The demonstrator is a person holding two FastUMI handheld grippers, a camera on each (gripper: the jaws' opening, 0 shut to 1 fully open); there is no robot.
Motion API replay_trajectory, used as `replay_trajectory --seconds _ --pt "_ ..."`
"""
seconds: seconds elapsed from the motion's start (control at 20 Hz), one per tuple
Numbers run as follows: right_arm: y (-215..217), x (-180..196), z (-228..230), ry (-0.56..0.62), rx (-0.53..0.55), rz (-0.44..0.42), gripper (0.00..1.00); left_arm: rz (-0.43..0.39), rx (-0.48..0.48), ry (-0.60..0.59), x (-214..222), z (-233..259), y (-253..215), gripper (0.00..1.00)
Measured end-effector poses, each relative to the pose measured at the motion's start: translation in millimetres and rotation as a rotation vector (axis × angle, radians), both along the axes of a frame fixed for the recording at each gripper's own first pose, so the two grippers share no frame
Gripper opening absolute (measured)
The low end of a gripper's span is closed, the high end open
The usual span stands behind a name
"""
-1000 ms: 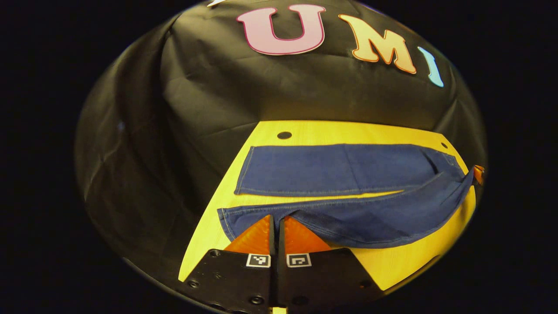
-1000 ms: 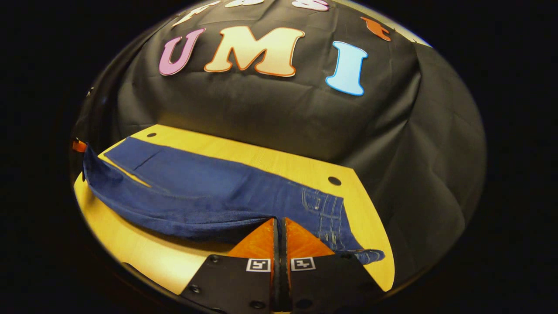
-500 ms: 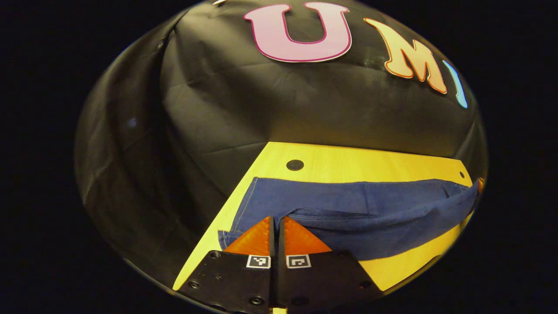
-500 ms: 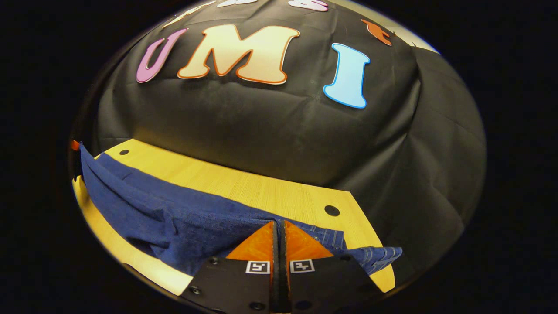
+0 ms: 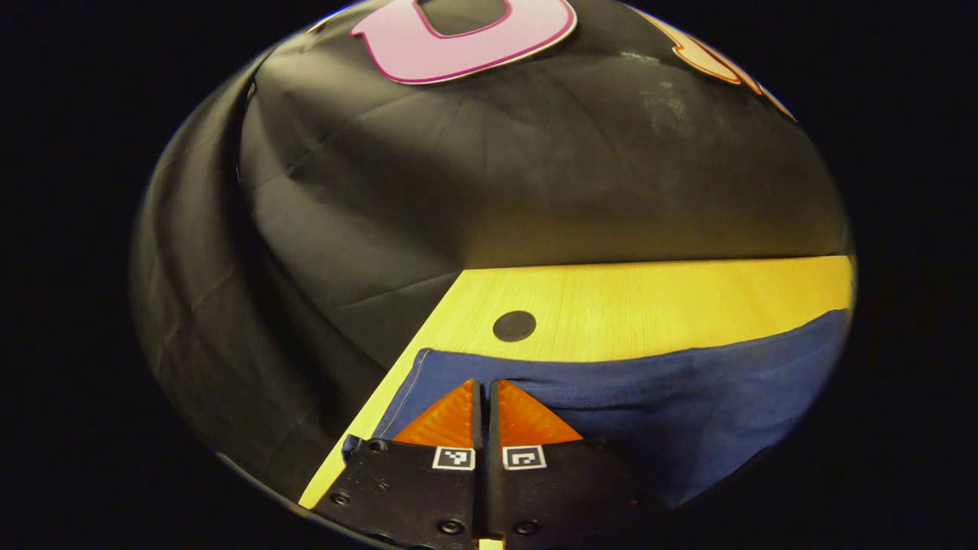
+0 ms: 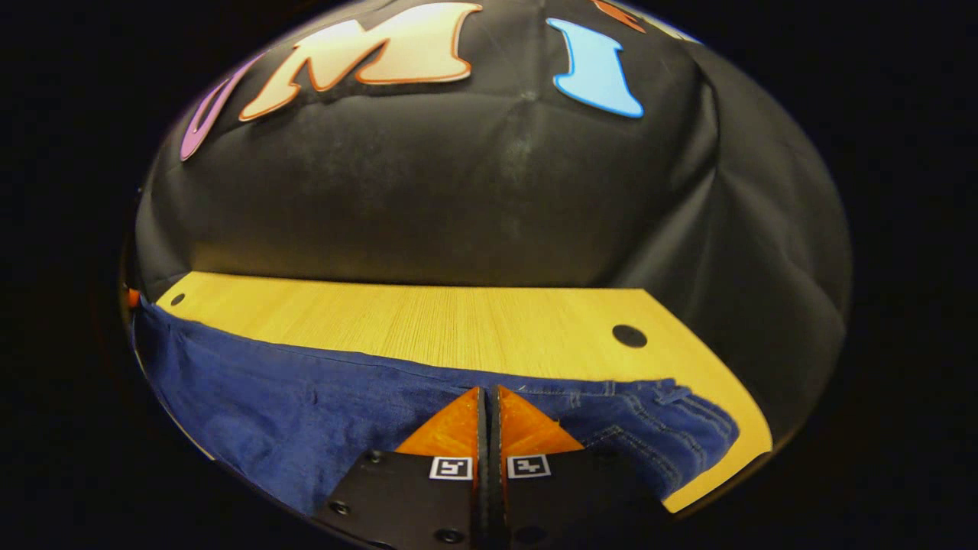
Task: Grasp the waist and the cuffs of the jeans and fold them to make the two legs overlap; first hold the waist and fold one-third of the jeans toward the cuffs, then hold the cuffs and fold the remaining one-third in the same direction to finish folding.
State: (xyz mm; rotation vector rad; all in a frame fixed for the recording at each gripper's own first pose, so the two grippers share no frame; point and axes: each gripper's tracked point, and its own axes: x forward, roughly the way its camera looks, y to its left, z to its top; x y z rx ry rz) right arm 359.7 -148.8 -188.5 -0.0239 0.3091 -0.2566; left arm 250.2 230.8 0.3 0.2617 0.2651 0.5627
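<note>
Seemingly the leg-overlap fold was nearly done — both claws, left claw [image 5: 482, 397] and right claw [image 6: 489, 405], clamped on the jeans [image 6: 306, 412] over the desk [image 6: 458, 325] — thirds remained.

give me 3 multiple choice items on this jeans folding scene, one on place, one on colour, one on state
1. Where do the jeans lie?
A. on the yellow wooden table
B. on the floor
C. hung on the wall

2. What colour are the jeans?
A. black
B. dark blue
C. grey

3. How do the left tongs and right tongs stand?
A. both wide open
B. one open, one shut
C. both closed on denim

Answers:
1 A, since the denim spreads over the table in the right gripper view.
2 B, since the cloth reads dark blue in both views.
3 C, since each pair of fingers meets with the jeans' edge between them.
</note>
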Motion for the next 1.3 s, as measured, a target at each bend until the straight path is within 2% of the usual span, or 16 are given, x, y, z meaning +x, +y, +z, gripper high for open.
replay_trajectory --seconds 0.15,0.25,0.3,0.45,0.5,0.55,0.8,0.95,1.0,1.05,1.3 --pt "-1 5 -16 0.028 0.048 0.012 0.03 0.020 0.024 -0.004 -2 -3 2 0.00" --pt "0 5 -19 0.039 0.058 0.035 0.05 -0.001 -0.030 -0.013 2 -2 -6 0.02" --pt "0 3 -18 0.045 0.074 0.041 0.07 -0.009 -0.058 -0.023 5 -1 -13 0.27" --pt "-1 -12 -10 0.047 0.164 0.062 0.74 -0.041 -0.118 -0.078 -6 8 -33 1.00" --pt "-8 -18 -3 0.036 0.168 0.054 0.97 -0.058 -0.128 -0.094 -10 10 -38 1.00" --pt "-17 -30 6 0.027 0.164 0.043 0.99 -0.081 -0.132 -0.112 -15 15 -46 0.95" --pt "-88 -85 36 -0.004 0.255 -0.055 0.99 -0.157 -0.128 -0.118 -52 20 -99 0.95" --pt "-139 -114 27 0.014 0.264 -0.140 0.94 -0.216 -0.157 -0.116 -67 15 -137 0.95" --pt "-151 -121 25 0.018 0.276 -0.160 0.99 -0.244 -0.173 -0.123 -70 14 -151 0.96" --pt "-163 -127 20 0.025 0.297 -0.179 0.95 -0.263 -0.185 -0.126 -72 14 -164 0.95" --pt "-202 -131 -9 0.040 0.470 -0.247 0.99 -0.297 -0.157 -0.124 -81 22 -199 0.95"
